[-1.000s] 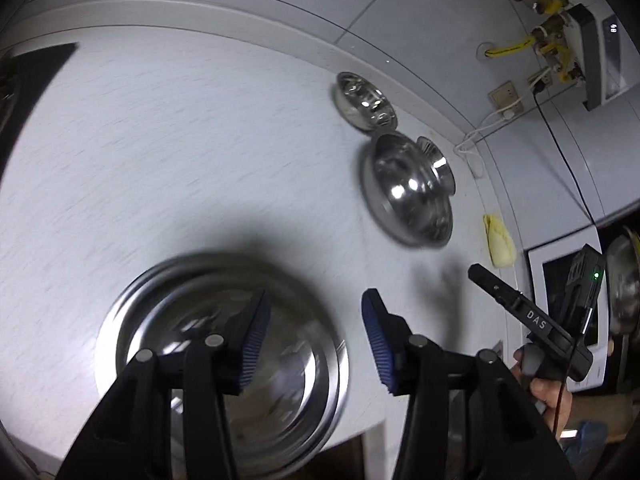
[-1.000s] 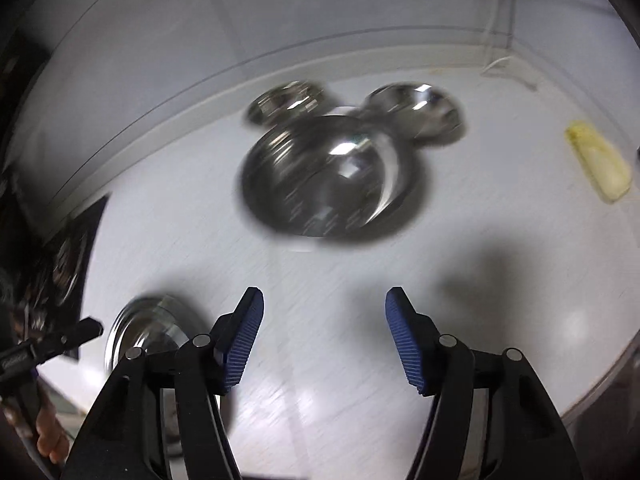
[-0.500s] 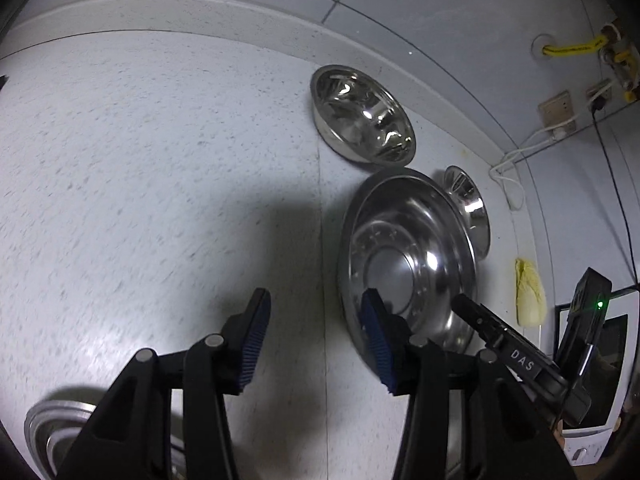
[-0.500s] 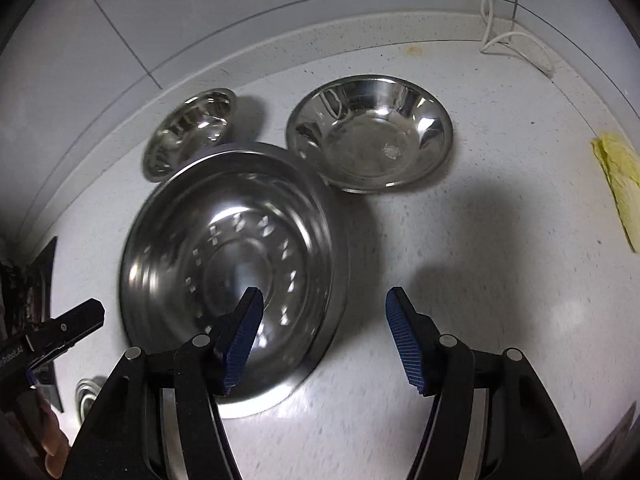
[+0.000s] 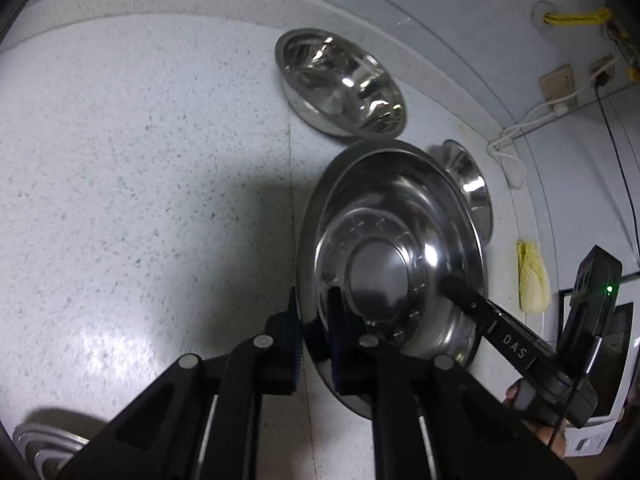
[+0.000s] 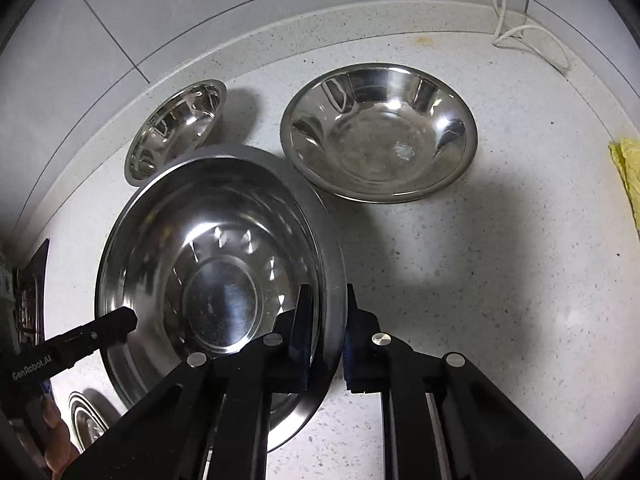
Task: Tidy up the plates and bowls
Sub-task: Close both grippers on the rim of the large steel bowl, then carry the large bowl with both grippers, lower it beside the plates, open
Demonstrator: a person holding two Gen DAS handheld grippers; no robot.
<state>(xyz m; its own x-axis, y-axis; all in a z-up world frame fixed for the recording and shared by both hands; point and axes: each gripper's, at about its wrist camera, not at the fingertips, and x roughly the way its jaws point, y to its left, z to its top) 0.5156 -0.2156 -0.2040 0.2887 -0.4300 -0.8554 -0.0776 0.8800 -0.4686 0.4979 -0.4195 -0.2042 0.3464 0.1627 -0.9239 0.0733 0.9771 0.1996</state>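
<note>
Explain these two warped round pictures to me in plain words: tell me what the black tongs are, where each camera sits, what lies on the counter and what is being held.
No robot here: a person holds a black two-finger tool in each hand, with a fisheye camera riding on each one and looking out along its fingers.

In the left tool's view, the left gripper has its jaws shut on one side of the rim of the large, wide steel basin. In the right tool's view, the right gripper clamps the opposite side of the rim. Each picture also shows the other tool reaching in.

On the speckled white counter sit a medium steel bowl and a small steel bowl near the wall, a yellow cloth and more steelware at the counter's edge.
</note>
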